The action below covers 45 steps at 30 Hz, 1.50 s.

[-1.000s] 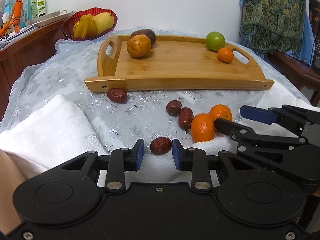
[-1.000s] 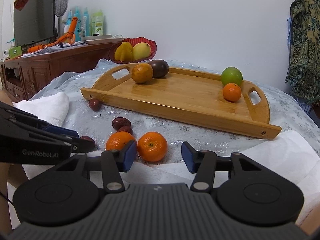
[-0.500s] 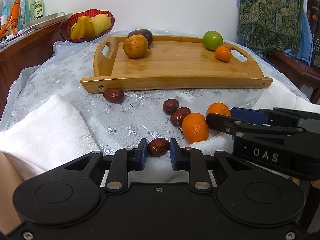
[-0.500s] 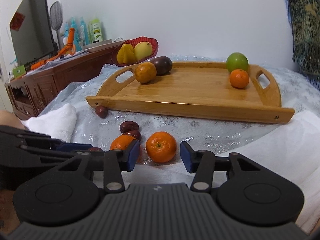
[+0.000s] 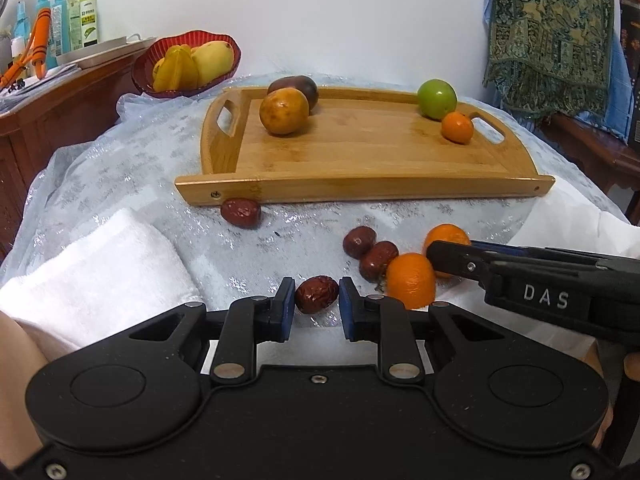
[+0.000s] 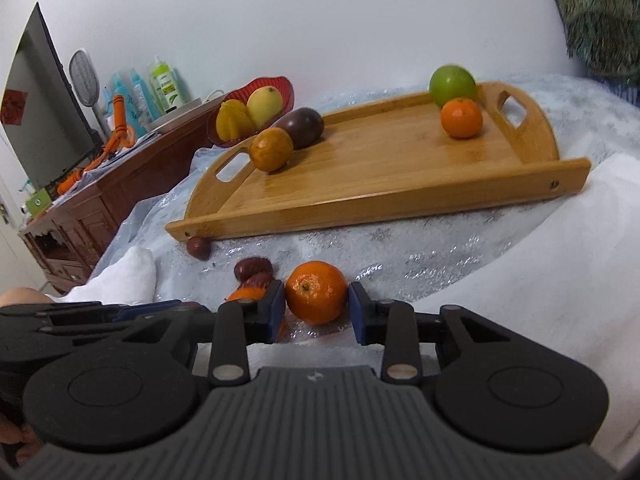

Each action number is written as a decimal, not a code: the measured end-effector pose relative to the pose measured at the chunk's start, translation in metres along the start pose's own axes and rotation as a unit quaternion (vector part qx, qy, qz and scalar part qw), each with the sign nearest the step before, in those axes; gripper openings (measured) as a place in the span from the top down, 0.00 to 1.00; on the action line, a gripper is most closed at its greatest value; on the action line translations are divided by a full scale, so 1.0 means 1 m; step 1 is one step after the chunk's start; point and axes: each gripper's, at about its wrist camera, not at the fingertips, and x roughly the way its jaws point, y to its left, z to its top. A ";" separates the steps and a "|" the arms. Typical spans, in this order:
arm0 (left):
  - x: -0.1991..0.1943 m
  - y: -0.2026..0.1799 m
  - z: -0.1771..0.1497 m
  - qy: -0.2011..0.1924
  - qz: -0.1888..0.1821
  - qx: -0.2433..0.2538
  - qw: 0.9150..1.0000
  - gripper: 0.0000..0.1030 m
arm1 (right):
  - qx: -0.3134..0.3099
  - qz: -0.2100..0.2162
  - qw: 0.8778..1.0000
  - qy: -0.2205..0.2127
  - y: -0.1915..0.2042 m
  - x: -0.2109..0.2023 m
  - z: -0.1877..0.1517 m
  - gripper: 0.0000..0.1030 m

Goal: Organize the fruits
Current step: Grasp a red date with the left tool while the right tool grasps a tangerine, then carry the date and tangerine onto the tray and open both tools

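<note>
My left gripper pinches a red date on the tablecloth; my right gripper, jaws closing, clasps a tangerine beside it. Beyond lies the wooden tray holding four fruits.

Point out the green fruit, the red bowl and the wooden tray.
green fruit (image 5: 437, 99), left wrist view, middle of its skin.
red bowl (image 5: 142, 76), left wrist view, left outer wall.
wooden tray (image 6: 384, 168), right wrist view, bare floor.
</note>
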 end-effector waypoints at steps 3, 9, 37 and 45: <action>0.000 0.001 0.002 -0.004 0.005 0.003 1.000 0.79 | -0.023 -0.026 0.999 -0.019 0.005 -0.004 -0.001 0.64; 0.001 0.004 0.013 -0.017 0.007 0.006 1.000 0.79 | -0.043 -0.069 0.995 -0.057 0.003 -0.012 0.005 0.64; 0.089 0.037 0.119 -0.022 -0.019 -0.050 0.998 0.79 | -0.007 -0.146 0.985 -0.096 -0.067 0.025 0.094 0.63; 0.107 0.037 0.121 -0.013 -0.018 -0.048 0.999 0.79 | 0.002 -0.157 0.985 -0.070 -0.069 0.040 0.092 0.63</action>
